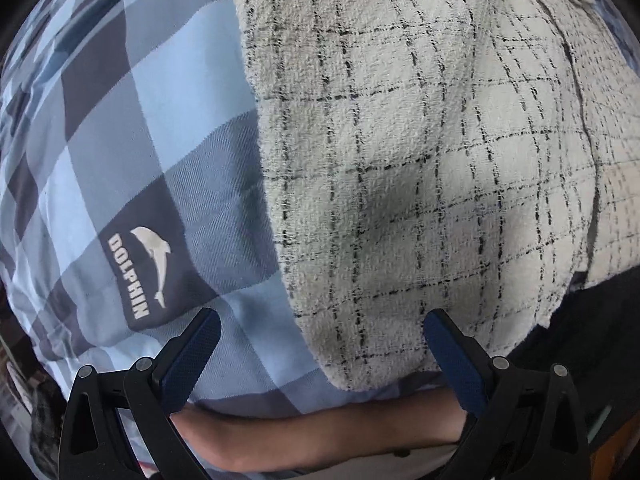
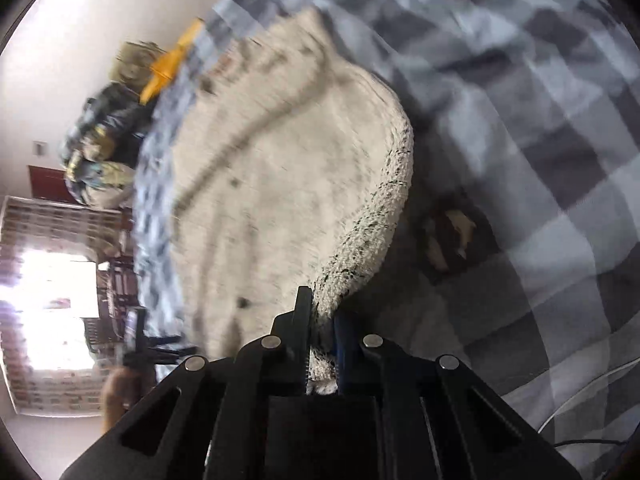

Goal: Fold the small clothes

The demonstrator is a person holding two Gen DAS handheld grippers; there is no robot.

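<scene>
A cream garment with a thin black check lies on a blue checked bedspread. My left gripper hangs open just above the garment's near rounded corner, which lies between its blue-padded fingers untouched. A bare forearm crosses below them. In the blurred right wrist view the same cream garment is lifted at one edge. My right gripper is shut on that edge, with cloth pinched between its black fingers.
The bedspread carries a dark patch with a white dolphin and the word DOLPHIN. Beyond the bed in the right wrist view are a pile of clothes, an orange item and a bright window.
</scene>
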